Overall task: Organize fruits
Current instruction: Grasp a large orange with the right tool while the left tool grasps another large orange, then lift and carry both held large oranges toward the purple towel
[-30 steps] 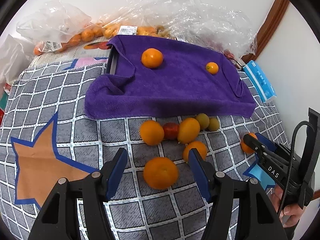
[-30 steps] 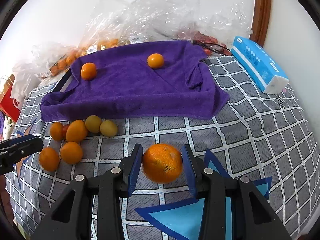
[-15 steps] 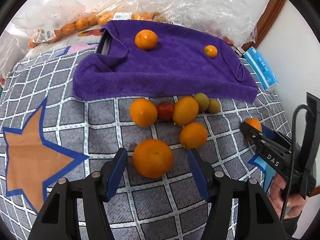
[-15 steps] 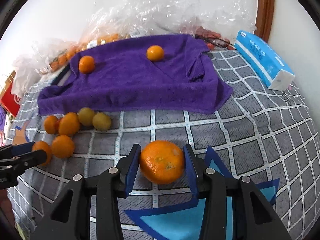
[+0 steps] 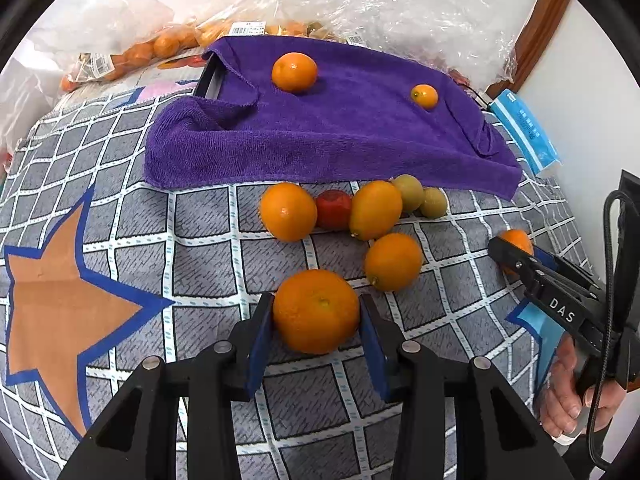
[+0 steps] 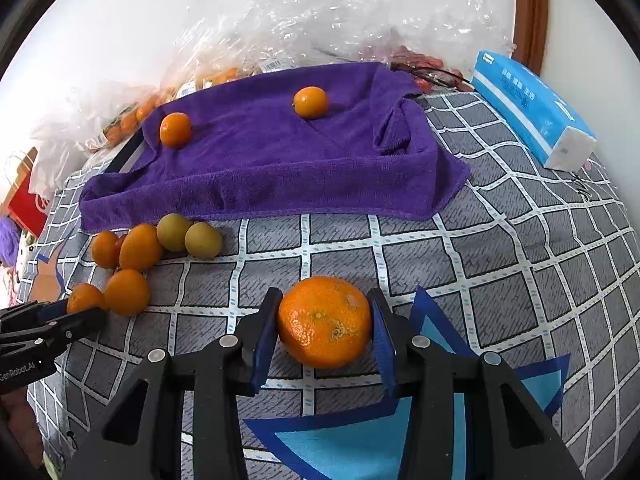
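Left hand-held gripper [image 5: 317,322]: jaws just closed in, pads pressing large orange [image 5: 316,311] on checked cloth [image 5: 200,248]. Right hand-held gripper [image 6: 325,334]: clamped on mottled orange [image 6: 325,321], near purple towel [image 6: 272,160].

Looks like a home, not a lab. Patterned grid-and-star cloth [image 5: 120,216] covers the surface, grocery bags of fruit [image 5: 132,52] along the wall at top, tissue pack [image 6: 532,112] upper right, wooden door frame [image 6: 530,8].
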